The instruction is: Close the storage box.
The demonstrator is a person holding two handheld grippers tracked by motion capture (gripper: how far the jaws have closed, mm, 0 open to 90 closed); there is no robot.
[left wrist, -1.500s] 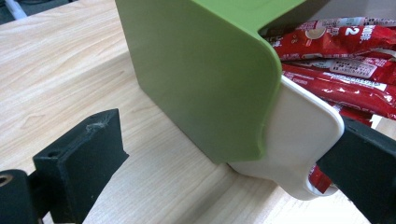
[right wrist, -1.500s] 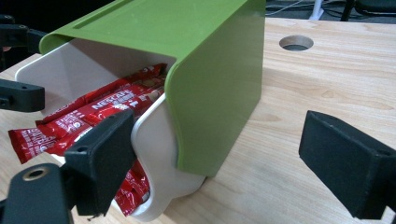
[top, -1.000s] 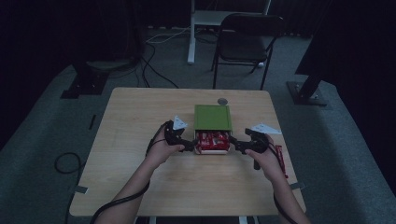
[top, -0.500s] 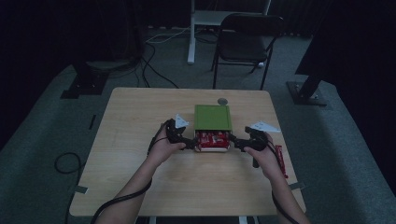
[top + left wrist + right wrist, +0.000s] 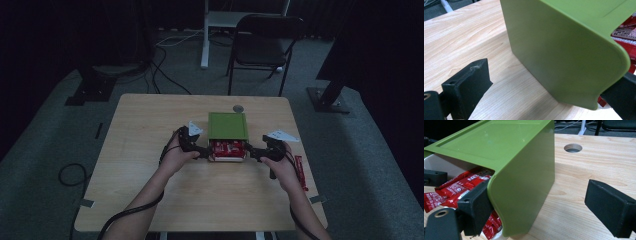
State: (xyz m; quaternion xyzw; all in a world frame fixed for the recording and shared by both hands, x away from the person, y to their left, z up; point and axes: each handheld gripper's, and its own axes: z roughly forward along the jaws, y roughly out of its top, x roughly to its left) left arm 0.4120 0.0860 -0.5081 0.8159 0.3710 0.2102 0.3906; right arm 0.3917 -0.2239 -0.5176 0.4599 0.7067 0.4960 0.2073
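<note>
A: Where's the box?

B: Green box (image 5: 228,126) sits on the table (image 5: 150,150), right of middle, with a white drawer (image 5: 227,159) pulled out toward the person — red packets (image 5: 227,147) inside. One more red packet (image 5: 300,170) lies near the table's right edge, apart from the box.

A: Left gripper?

B: Left gripper (image 5: 202,151) is at the drawer's left front corner. Jaws spread wide in the left gripper view — one jaw out on bare wood, the other past the box's corner, nothing clamped.

A: Right one?

B: Right gripper (image 5: 251,152) is at the drawer's right front corner. Also open — in the right gripper view one jaw is against the box's front edge by the packets (image 5: 461,191), the other well off on the table. Round hole (image 5: 573,147) in the tabletop behind the box.
</note>
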